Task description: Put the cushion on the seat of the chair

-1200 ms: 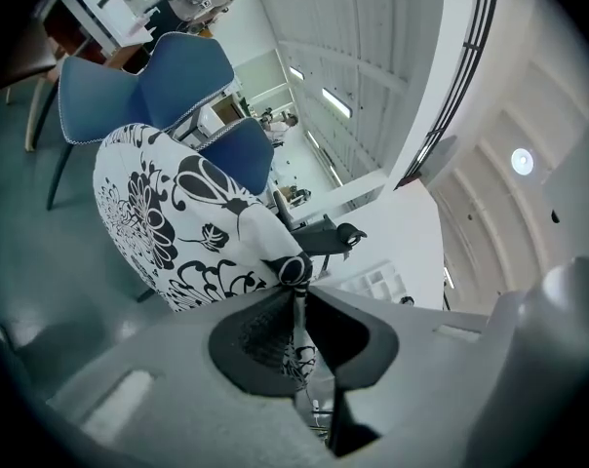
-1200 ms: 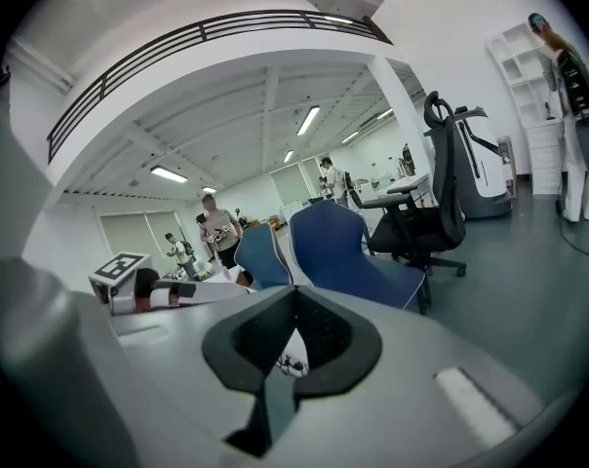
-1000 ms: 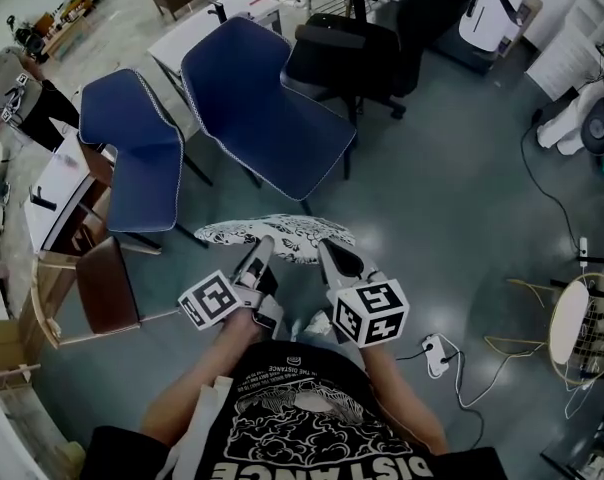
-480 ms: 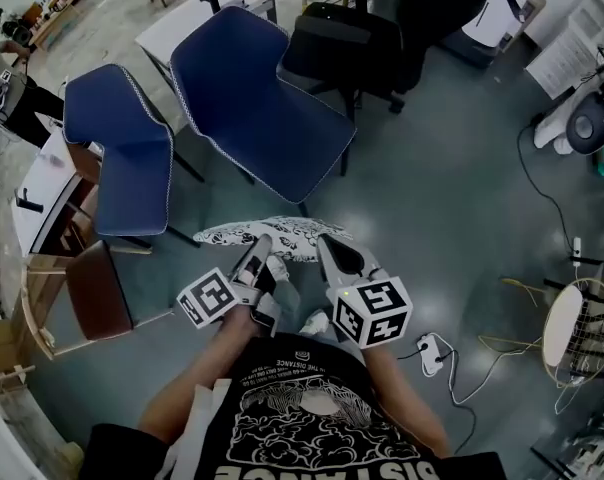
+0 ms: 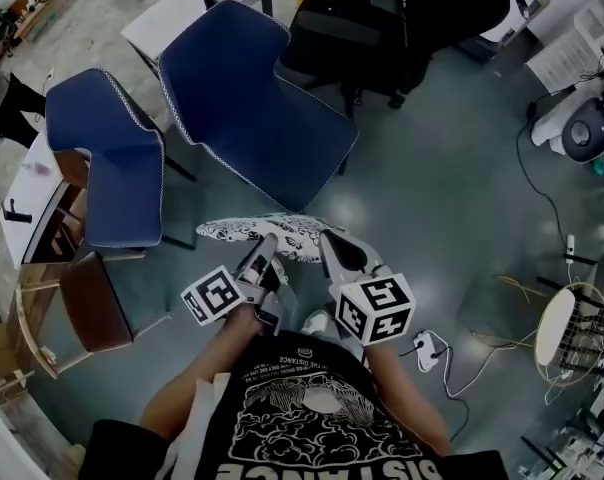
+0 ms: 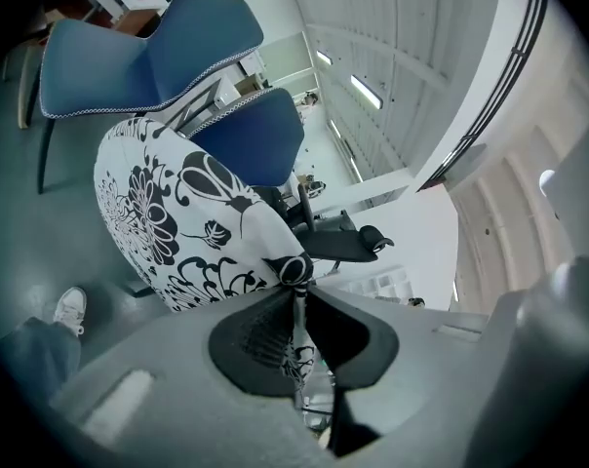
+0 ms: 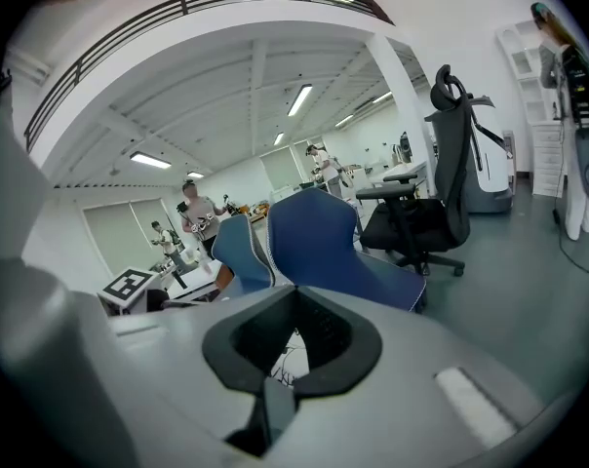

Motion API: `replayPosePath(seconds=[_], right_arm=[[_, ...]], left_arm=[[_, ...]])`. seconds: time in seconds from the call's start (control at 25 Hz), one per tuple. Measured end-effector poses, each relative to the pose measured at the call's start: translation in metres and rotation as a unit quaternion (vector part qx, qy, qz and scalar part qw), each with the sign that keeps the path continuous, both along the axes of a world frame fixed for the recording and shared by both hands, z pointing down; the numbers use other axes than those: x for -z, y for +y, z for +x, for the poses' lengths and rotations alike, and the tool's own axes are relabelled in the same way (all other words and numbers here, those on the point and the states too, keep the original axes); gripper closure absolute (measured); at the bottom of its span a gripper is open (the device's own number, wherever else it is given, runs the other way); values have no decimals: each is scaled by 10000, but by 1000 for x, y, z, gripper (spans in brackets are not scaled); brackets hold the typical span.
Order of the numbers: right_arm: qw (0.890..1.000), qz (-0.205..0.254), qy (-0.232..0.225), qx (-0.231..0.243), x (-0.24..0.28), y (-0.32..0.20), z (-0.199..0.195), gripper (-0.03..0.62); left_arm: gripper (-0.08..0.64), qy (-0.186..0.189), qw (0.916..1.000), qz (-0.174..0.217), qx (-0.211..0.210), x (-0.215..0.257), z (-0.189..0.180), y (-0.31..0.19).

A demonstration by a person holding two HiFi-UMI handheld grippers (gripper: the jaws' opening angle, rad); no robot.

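Observation:
A white cushion [image 5: 272,234] with black flower print hangs above the floor, held by its near edge between both grippers. My left gripper [image 5: 266,252] is shut on the left part of that edge; in the left gripper view the cushion [image 6: 168,213] spreads away from the pinched fabric at the left gripper [image 6: 296,295]. My right gripper [image 5: 330,250] grips the right part, and patterned fabric shows between its jaws at the right gripper [image 7: 287,354]. Just beyond the cushion stands a large blue chair [image 5: 254,103] with a bare seat, also the blue chair [image 7: 326,244].
A second blue chair [image 5: 112,163] stands left of the first, a black office chair [image 5: 354,36] behind it. A wooden chair [image 5: 82,303] is at the near left. A power strip [image 5: 427,349] with cables and a round wire stool [image 5: 567,330] lie to the right.
Both grippers and the cushion have moved forward towards the large blue chair, which now sits closer and larger in the head view. Both grips are unchanged.

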State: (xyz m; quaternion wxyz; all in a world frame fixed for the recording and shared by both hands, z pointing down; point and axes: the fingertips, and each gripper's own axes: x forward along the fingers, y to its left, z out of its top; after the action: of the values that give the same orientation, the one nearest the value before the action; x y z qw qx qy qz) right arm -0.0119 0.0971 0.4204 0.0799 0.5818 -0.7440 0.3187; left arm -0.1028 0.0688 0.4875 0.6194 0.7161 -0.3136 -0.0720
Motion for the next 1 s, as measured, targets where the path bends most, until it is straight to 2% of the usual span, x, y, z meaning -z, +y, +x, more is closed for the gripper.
replayPosePath(seconds=[0.68, 1.0], right_arm=[[9986, -179, 387, -303, 2, -83, -4, 594], [9980, -167, 492, -358, 0, -99, -2, 594]], left_arm=[[526, 400, 9975, -33, -586, 3, 27, -98], [525, 550, 9956, 74, -750, 8, 39, -116]])
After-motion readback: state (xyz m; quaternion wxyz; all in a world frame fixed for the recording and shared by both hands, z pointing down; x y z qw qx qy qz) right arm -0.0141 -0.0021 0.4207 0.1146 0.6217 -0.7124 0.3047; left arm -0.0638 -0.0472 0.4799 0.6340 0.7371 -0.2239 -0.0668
